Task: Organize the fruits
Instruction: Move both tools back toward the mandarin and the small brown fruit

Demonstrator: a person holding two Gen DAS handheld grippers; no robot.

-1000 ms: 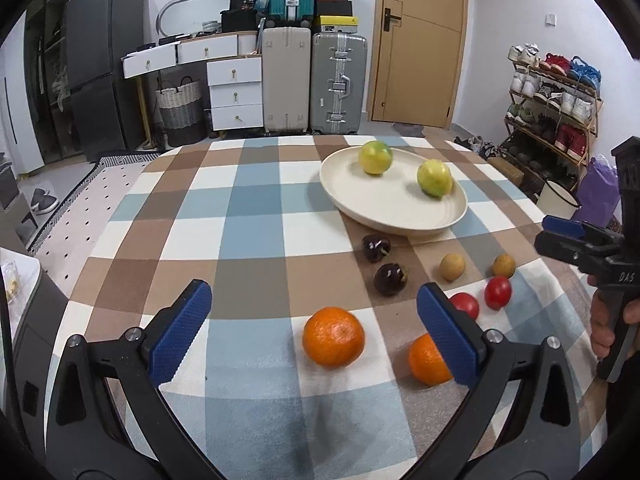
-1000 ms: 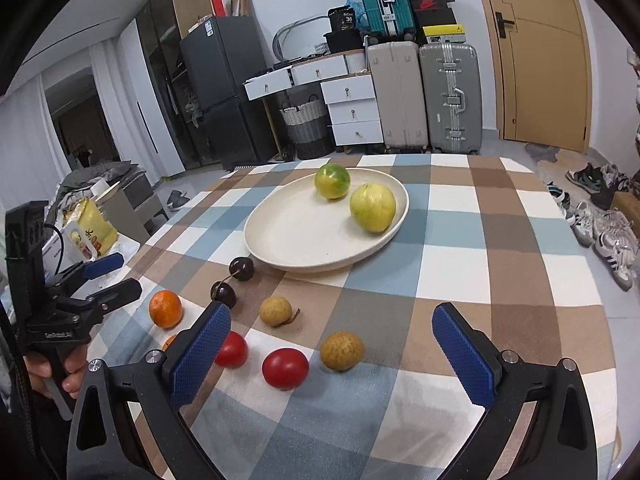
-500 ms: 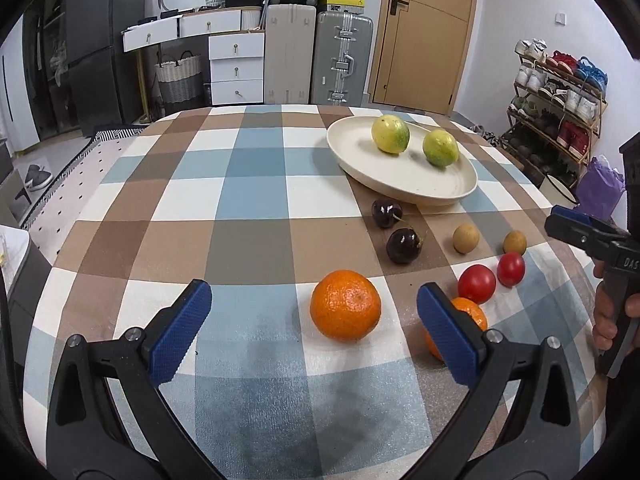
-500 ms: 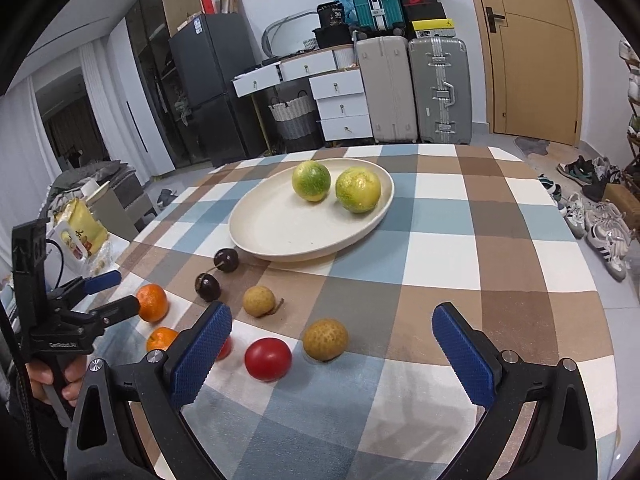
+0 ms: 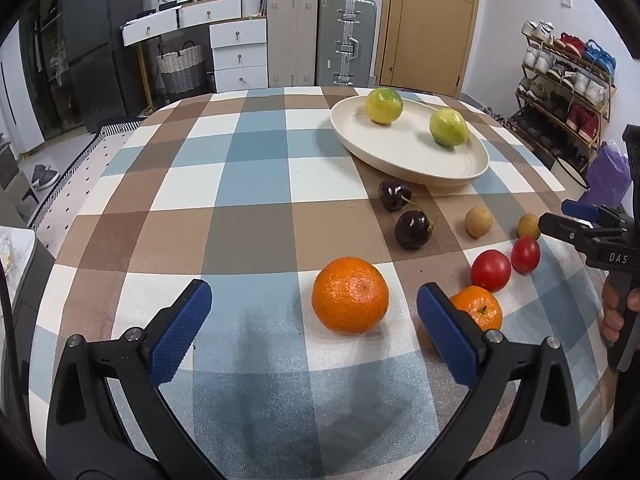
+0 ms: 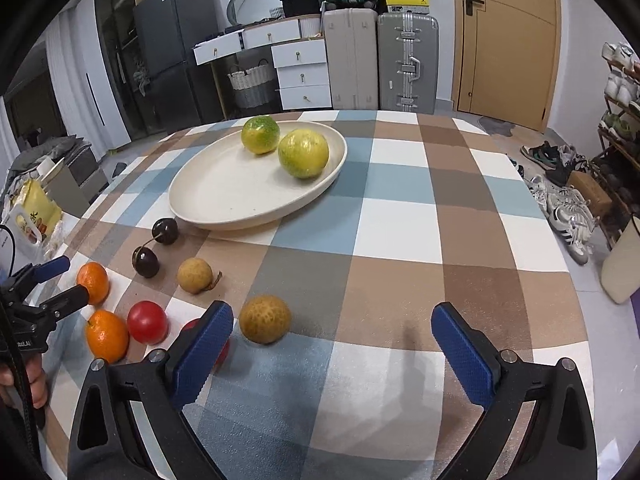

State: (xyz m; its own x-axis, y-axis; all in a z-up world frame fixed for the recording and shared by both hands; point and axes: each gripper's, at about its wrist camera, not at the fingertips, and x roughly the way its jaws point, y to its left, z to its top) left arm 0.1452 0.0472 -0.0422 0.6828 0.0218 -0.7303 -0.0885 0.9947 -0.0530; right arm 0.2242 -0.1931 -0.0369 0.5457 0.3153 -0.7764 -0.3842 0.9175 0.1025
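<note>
A: Where's the fruit?

B: On the checked tablecloth (image 5: 248,184): two green citrus in the cream plate (image 5: 404,160), the big orange (image 5: 350,295) loose ahead of the left gripper (image 5: 310,330).

A: The claws?

B: Left and right gripper (image 6: 332,354) both gape wide, empty.

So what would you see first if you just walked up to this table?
Probably the big orange, bright on the checked tablecloth right in front of the open left hand-held gripper. Then the cream plate farther back with two yellow-green fruits on it, and the two red tomatoes near the right hand-held gripper.
</note>
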